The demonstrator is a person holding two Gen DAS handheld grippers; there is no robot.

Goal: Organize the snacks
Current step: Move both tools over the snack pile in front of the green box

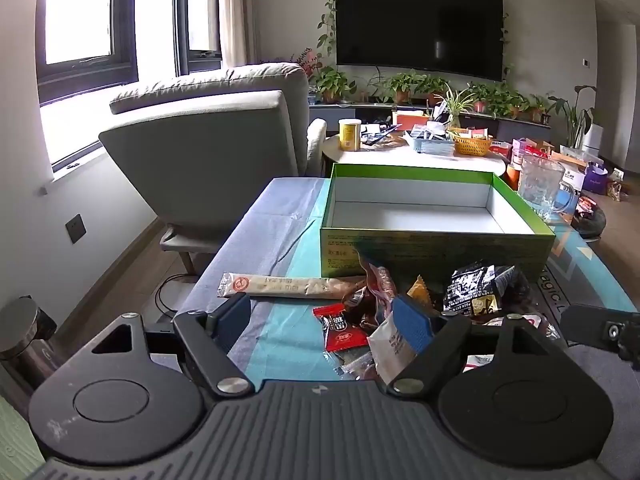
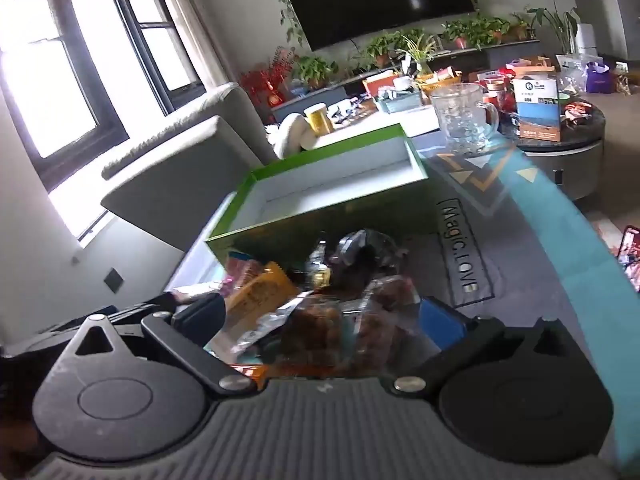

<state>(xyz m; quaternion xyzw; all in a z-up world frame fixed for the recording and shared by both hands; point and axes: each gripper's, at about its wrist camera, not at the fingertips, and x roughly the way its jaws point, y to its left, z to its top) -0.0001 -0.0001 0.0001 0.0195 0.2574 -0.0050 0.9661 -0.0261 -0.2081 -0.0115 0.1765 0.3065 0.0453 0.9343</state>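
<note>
Left tongs [image 1: 324, 316] gape over snack packets [image 1: 360, 320] (green box [image 1: 436, 248] beyond).

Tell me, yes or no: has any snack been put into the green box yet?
No. In the left wrist view the green box shows only its bare white floor, and the snack packets lie in front of it.

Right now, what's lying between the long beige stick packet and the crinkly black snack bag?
In the left wrist view, small wrappers are piled between the long beige stick packet and the crinkly black snack bag: a dark red-brown packet and a small orange packet.
</note>
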